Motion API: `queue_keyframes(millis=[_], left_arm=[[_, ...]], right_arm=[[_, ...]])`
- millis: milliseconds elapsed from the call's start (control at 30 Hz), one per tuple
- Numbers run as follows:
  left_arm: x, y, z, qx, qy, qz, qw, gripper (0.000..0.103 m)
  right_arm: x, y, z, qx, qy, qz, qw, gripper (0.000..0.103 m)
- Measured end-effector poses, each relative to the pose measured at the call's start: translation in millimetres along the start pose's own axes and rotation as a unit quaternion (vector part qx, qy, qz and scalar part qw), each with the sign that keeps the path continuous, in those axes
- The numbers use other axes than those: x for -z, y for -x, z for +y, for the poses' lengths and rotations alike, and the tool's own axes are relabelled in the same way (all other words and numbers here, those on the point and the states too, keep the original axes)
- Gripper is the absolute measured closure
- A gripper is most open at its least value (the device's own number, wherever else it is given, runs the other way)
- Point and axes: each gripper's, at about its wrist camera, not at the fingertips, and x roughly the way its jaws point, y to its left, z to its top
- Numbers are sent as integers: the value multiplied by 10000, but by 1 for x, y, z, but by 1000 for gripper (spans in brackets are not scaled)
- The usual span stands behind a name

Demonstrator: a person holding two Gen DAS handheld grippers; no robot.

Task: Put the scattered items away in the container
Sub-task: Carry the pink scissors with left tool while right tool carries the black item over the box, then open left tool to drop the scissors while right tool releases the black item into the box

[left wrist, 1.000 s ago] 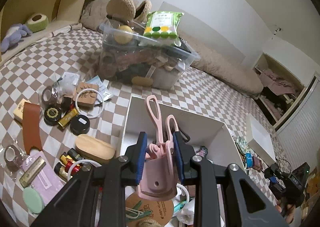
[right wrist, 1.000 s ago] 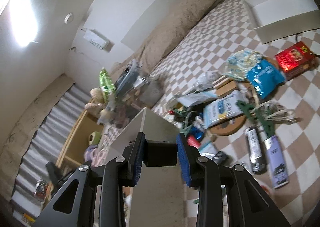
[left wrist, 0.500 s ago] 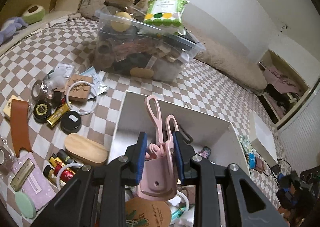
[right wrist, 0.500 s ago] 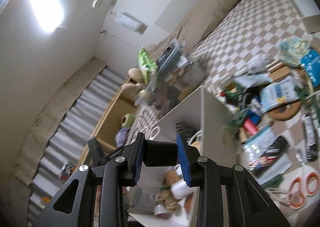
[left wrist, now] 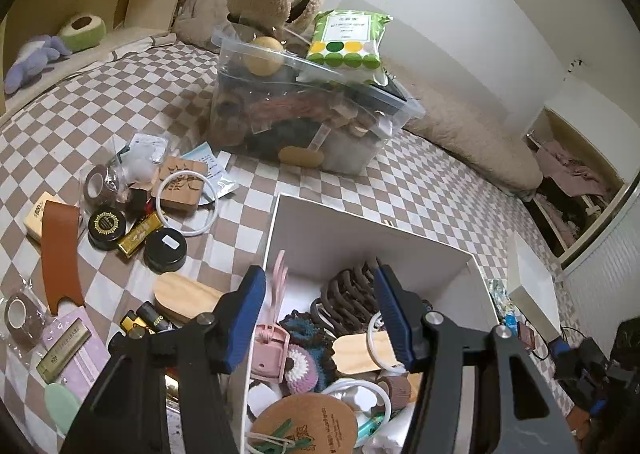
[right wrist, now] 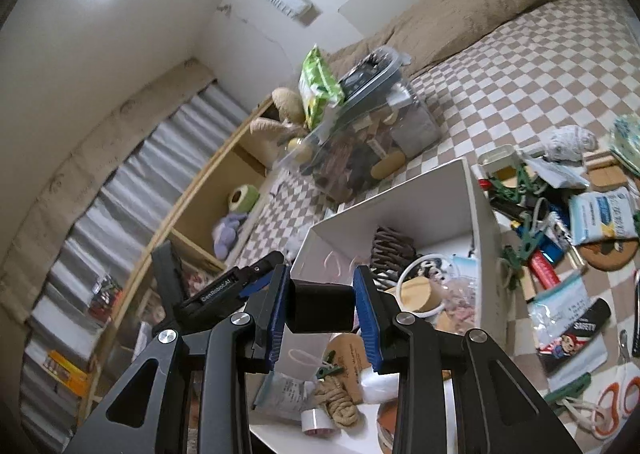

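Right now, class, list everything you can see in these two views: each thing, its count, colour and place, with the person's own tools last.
white box: one, white, centre of the checked bed, open, part filled
pink scissors set: one, pink, inside the box by its left wall
hair claw: one, dark brown, inside the box
cork coaster: one, tan, near end of the box
clear storage bin: one, clear, behind the box, full
wipes pack: one, green and white, on top of the bin
round black tins: two, black, left of the box
orange scissors: one, orange handles, right of the box
left gripper: one, black with blue pads, open above the box
right gripper: one, shut on a black block
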Motion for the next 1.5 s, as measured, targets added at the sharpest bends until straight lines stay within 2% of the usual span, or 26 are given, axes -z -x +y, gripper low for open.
queue_keyframes(millis=[133, 200, 267, 467, 633, 833, 1033, 1100, 1167, 1500], left_arm=[[0, 8, 3, -20, -82, -53, 10000, 47], [0, 11, 5, 73, -125, -58, 9999, 42], [1, 15, 6, 108, -164, -78, 9998, 38], [4, 24, 8, 145, -240, -159, 9995, 38], [7, 27, 9, 252, -250, -148, 9993, 33], [6, 26, 10, 400, -301, -101, 9987, 30], [7, 27, 15, 398, -237, -92, 9989, 21], [6, 28, 20, 308, -216, -116, 9992, 12], [6, 29, 25, 219, -162, -157, 9995, 8], [0, 44, 56, 65, 244, -366, 9990, 3]], right_arm=[[-4, -22, 18, 58, 148, 371, 9992, 70], [-6, -34, 27, 72, 227, 576, 9981, 70], [-7, -47, 38, 181, 380, 751, 9963, 70], [-8, -82, 50, 550, 600, 1191, 9895, 70], [-11, -110, 42, 646, 378, 1502, 9858, 70], [-14, -149, 29, 843, 7, 2015, 9758, 70], [-15, -179, 25, 1199, 33, 2196, 9682, 70], [-16, -188, 24, 1324, 44, 2212, 9662, 70], [-18, -195, 23, 1428, 59, 2210, 9648, 70], [-30, -224, 22, 1773, 57, 2074, 9620, 70]])
